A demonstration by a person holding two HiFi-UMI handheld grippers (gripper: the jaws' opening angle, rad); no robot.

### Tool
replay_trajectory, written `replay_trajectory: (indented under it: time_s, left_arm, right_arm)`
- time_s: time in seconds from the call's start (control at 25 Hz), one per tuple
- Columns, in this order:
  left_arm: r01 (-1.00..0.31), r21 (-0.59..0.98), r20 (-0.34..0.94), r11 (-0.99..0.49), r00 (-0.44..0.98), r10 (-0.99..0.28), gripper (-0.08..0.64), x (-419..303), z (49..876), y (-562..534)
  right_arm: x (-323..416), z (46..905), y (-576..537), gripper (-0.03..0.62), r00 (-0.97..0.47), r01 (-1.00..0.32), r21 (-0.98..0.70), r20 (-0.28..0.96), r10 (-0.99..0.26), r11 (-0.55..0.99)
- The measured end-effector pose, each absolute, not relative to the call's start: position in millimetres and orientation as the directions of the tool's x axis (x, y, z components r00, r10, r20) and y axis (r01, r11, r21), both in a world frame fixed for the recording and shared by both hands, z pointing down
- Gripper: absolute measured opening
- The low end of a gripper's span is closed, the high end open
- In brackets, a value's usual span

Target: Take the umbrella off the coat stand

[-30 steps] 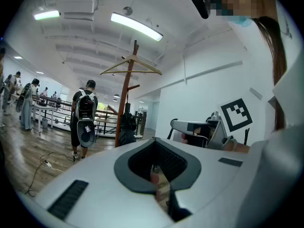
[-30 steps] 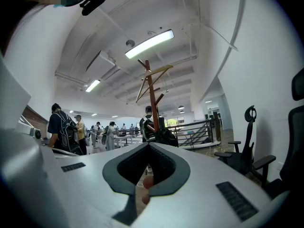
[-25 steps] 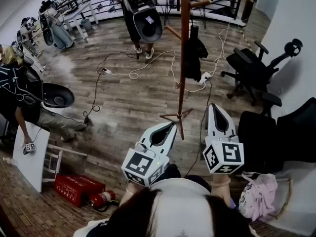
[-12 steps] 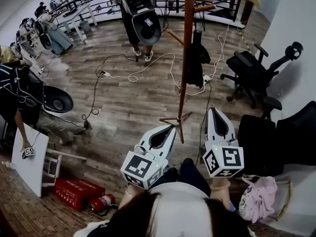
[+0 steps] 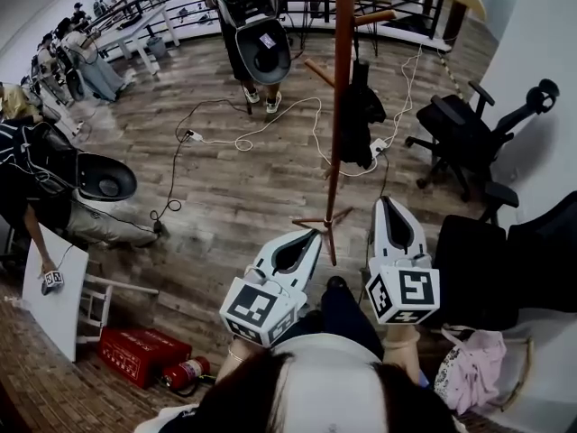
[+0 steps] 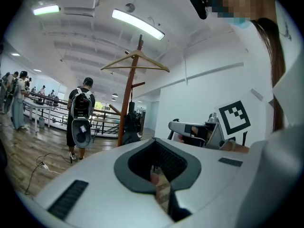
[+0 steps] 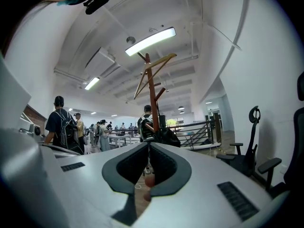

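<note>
Umbrella (image 5: 359, 111) hangs on the coat stand (image 5: 334, 179), dark and hard to make out. Left tool (image 5: 311, 234) and right tool (image 5: 386, 202) are closed, empty.

head: steeply down | gripper views: level, forward | shared: coat stand (image 5: 339, 61)

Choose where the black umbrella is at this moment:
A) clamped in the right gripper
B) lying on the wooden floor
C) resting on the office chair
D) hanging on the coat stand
D: the black umbrella hangs against the coat stand, well off the floor and ahead of both grippers.
</note>
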State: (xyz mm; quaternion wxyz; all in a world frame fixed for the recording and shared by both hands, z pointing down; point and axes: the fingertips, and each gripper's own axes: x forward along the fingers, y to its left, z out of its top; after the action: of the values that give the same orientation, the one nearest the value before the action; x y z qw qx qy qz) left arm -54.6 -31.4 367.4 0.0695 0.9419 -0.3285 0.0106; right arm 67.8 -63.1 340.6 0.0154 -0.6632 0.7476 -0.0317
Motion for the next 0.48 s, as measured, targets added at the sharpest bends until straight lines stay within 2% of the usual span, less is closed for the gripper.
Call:
replay_trajectory:
  time_s: [0.48]
  left_arm:
    - [-0.66,0.124,0.069,-0.741,0.751,-0.657,0.009,-34,369,-73]
  right_arm:
    - [84,345,-107,0.04,-0.197,-0.977,-0.082,0.024,-0.98,0.195]
